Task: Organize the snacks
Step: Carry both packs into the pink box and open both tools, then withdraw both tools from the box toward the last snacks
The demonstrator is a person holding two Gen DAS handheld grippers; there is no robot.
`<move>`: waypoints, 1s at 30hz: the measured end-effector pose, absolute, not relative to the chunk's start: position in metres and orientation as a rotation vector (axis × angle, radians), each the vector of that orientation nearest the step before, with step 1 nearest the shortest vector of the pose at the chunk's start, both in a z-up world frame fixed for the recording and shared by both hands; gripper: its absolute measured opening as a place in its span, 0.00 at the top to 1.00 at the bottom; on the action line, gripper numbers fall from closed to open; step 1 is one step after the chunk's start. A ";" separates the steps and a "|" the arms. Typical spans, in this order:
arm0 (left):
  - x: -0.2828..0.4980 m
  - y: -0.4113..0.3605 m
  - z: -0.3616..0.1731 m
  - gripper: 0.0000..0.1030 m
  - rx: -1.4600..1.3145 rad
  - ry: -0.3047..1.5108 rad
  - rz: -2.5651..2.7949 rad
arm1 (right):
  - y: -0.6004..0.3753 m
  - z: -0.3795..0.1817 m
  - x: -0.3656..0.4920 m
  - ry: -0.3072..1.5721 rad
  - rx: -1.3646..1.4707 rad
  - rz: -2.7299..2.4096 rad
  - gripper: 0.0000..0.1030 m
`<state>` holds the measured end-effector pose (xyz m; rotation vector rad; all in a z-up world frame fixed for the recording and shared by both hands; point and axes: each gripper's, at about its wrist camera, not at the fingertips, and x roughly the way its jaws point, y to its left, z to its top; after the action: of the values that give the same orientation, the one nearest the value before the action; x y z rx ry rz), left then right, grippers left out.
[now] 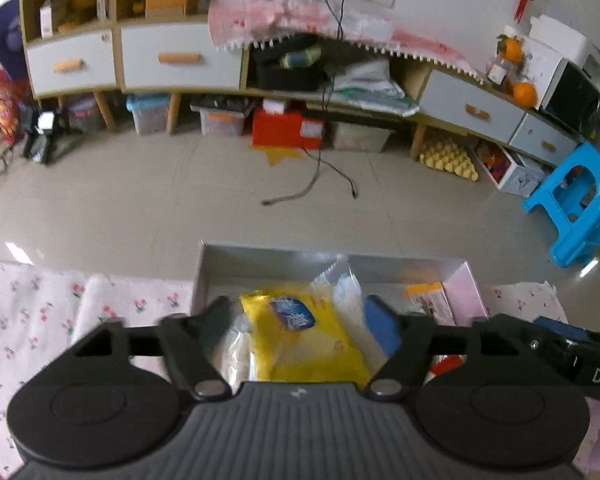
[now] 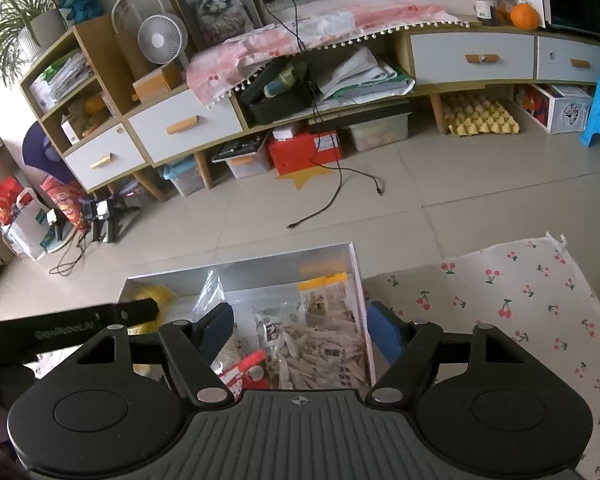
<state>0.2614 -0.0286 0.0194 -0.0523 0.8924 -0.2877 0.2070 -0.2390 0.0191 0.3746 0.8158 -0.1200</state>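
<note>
A silver box (image 1: 276,250) stands on the cherry-print cloth (image 1: 40,320) and holds several snack packets. In the left wrist view my left gripper (image 1: 300,322) hangs open over the box. A yellow snack bag (image 1: 300,352) lies between its fingers, and the pads do not press on it. An orange-labelled packet (image 1: 424,296) lies at the box's right side. My right gripper (image 2: 300,330) is open above a clear bag of wrapped sticks (image 2: 316,356) in the same box (image 2: 240,264). Its right finger (image 2: 384,332) sits outside the box's right wall. A red packet (image 2: 240,372) lies beside the sticks.
The box's far edge meets the tiled floor, where loose cables (image 2: 332,200) lie. A long low cabinet (image 2: 188,124) with drawers lines the far wall. A blue stool (image 1: 580,200) stands at the right. The cloth (image 2: 500,300) stretches to the right of the box.
</note>
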 end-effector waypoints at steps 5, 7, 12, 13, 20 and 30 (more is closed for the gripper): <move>0.249 -0.023 0.032 0.22 -0.071 0.898 -0.287 | -0.243 0.026 0.194 0.813 0.386 -0.130 0.22; 0.244 -0.022 0.036 0.19 -0.073 0.894 -0.283 | -0.244 0.031 0.188 0.811 0.390 -0.134 0.22; 0.224 -0.013 0.045 0.16 -0.089 0.895 -0.274 | -0.242 0.045 0.165 0.811 0.384 -0.149 0.22; 0.219 -0.010 0.046 0.15 -0.089 0.896 -0.273 | -0.241 0.048 0.160 0.811 0.382 -0.151 0.22; 0.182 0.010 0.054 0.10 -0.087 0.899 -0.264 | -0.235 0.062 0.124 0.807 0.368 -0.153 0.19; 0.136 0.031 0.042 0.04 -0.074 0.945 -0.240 | -0.217 0.061 0.076 0.814 0.320 -0.142 0.17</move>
<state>0.1364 0.0314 0.0417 -0.0740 0.9449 -0.2399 0.0763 -0.2171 0.0614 0.3197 0.8139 -0.1418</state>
